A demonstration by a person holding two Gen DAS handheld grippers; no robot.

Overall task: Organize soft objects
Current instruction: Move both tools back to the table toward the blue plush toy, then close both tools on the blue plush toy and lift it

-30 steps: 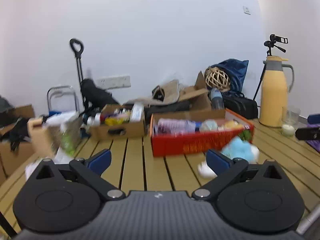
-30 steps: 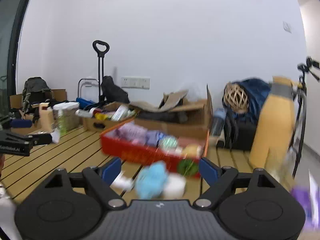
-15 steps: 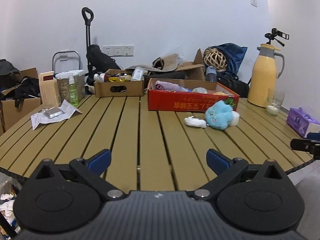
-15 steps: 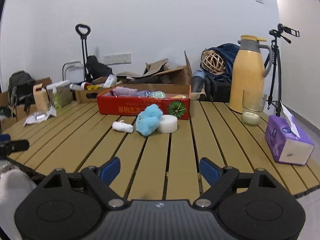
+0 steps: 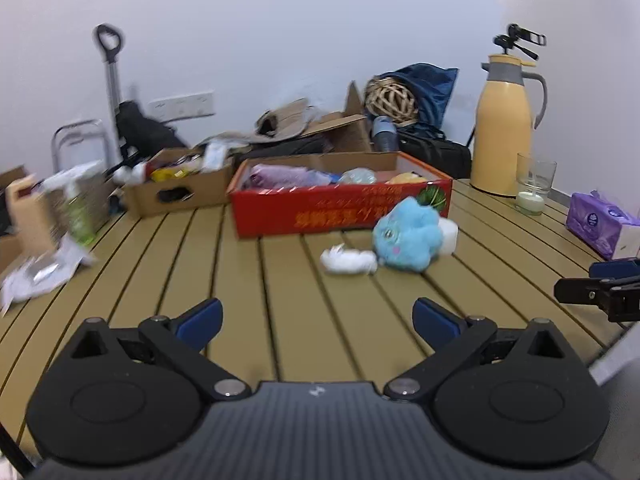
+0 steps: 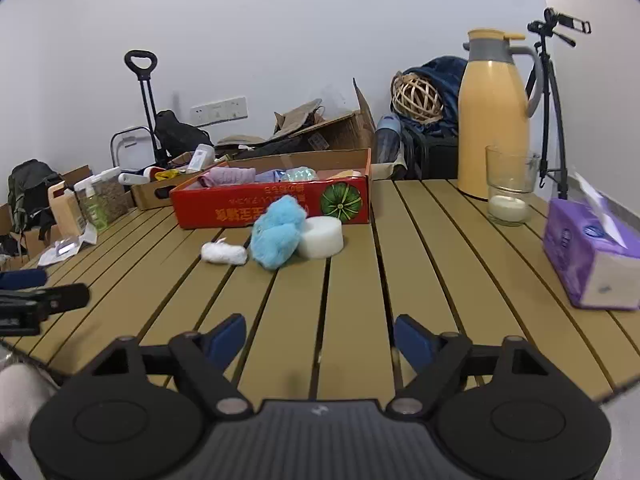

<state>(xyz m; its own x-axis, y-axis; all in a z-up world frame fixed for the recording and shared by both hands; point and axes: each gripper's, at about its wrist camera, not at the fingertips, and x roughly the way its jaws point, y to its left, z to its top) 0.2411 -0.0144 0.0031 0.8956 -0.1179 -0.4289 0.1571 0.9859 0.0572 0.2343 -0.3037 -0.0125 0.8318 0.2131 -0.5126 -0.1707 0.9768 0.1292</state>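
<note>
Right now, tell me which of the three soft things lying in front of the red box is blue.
The blue plush toy in the middle; the small cotton wad and the round foam disc flanking it are both white.

Both grippers point forward and slightly downward, the left gripper (image 5: 317,317) with its blue-tipped fingers (image 5: 199,318) spread wide and empty, the right gripper (image 6: 319,336) likewise empty, its jaws having just been closing a little.

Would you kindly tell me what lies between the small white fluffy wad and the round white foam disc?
The fluffy blue plush toy lies between the wad and the disc, clearest in the right wrist view.
</note>
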